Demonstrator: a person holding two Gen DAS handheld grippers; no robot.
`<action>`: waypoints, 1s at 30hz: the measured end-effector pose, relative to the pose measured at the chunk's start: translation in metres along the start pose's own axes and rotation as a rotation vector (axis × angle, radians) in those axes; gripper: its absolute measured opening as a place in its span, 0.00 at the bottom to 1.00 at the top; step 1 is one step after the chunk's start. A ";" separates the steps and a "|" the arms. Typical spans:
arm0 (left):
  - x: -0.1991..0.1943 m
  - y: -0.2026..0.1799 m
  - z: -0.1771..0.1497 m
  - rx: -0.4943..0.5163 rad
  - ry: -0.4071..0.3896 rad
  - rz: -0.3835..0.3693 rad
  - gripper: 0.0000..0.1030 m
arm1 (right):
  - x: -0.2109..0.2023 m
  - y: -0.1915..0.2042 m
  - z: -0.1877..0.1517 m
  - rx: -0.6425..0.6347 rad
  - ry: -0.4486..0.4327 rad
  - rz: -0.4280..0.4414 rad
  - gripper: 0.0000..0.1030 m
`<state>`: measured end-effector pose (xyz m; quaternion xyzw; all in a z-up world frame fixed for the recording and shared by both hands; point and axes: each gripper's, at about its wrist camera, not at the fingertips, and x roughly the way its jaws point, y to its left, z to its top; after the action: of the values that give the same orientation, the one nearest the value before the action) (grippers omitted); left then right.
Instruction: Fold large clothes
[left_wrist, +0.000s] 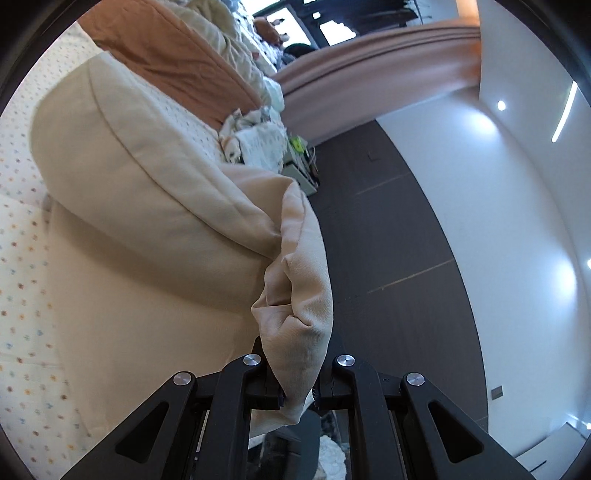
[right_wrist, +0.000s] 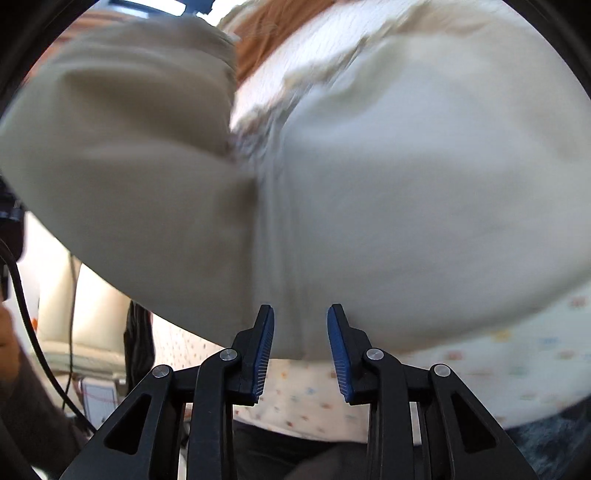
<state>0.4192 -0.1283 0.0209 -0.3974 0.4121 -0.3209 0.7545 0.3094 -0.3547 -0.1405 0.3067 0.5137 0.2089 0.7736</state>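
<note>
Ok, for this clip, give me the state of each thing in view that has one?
left gripper: shut on a bunched fold of the beige garment.
right gripper: open, fingers apart at the garment's edge, nothing clamped.
beige garment: partly folded, one end lifted, the rest lying on the dotted sheet.
orange cloth: lying crumpled farther back on the bed.

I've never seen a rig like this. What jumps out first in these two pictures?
A big cream garment fills both views, spread over a dotted sheet. The left gripper is clamped on a bunched fold of it, low in its view. The right gripper stands open, its blue pads apart at the cloth's near edge, gripping nothing.
</note>
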 end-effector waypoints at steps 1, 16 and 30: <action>0.013 0.000 0.000 -0.005 0.019 0.002 0.09 | -0.012 -0.007 0.001 0.013 -0.023 -0.008 0.31; 0.154 -0.010 -0.057 -0.003 0.258 0.020 0.09 | -0.135 -0.131 -0.007 0.272 -0.234 -0.114 0.31; 0.230 0.038 -0.112 -0.065 0.441 0.135 0.25 | -0.162 -0.165 -0.016 0.325 -0.256 -0.124 0.34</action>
<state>0.4314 -0.3348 -0.1348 -0.3132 0.6028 -0.3352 0.6528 0.2339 -0.5739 -0.1510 0.4193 0.4561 0.0345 0.7842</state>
